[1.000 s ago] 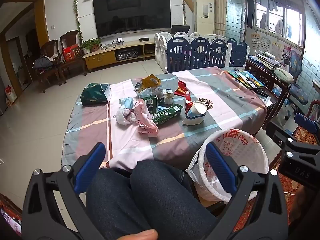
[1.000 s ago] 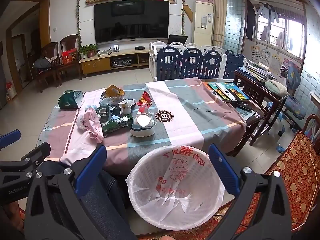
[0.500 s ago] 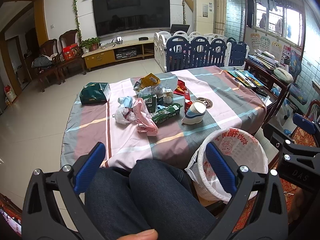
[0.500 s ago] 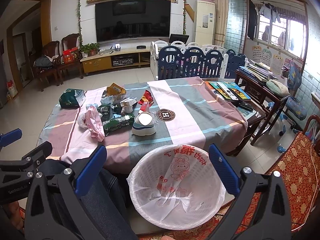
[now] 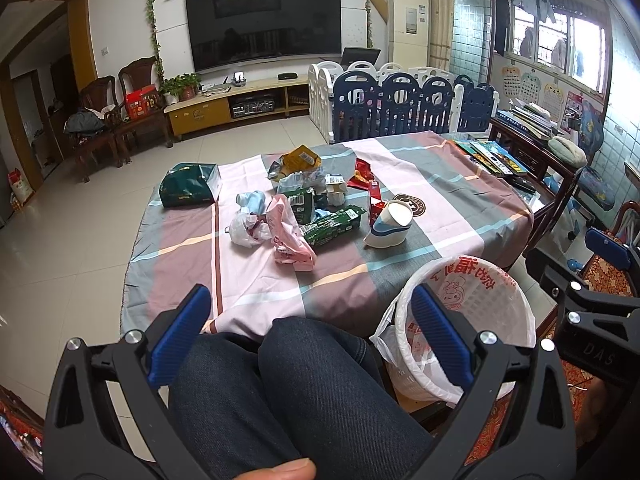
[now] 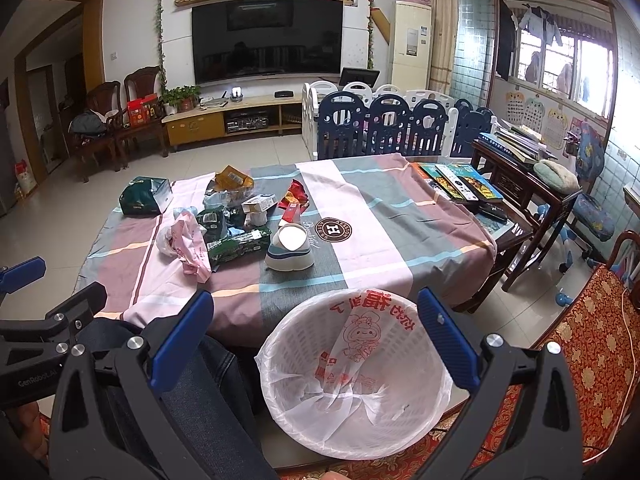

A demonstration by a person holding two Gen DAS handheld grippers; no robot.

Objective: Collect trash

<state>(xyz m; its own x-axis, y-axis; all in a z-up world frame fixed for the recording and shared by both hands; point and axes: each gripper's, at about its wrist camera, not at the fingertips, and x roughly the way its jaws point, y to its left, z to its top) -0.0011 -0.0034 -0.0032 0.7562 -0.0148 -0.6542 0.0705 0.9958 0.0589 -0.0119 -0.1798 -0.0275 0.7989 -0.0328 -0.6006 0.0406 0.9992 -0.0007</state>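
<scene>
Both the left gripper [image 5: 306,334] and right gripper [image 6: 314,336] are waiting wide apart and holding nothing, the trash pile [image 5: 298,210] is sitting far off on the table [image 5: 460,184], and the lined bin [image 6: 354,376] is standing close, so reaching slowly for one loose wrapper seems best
</scene>
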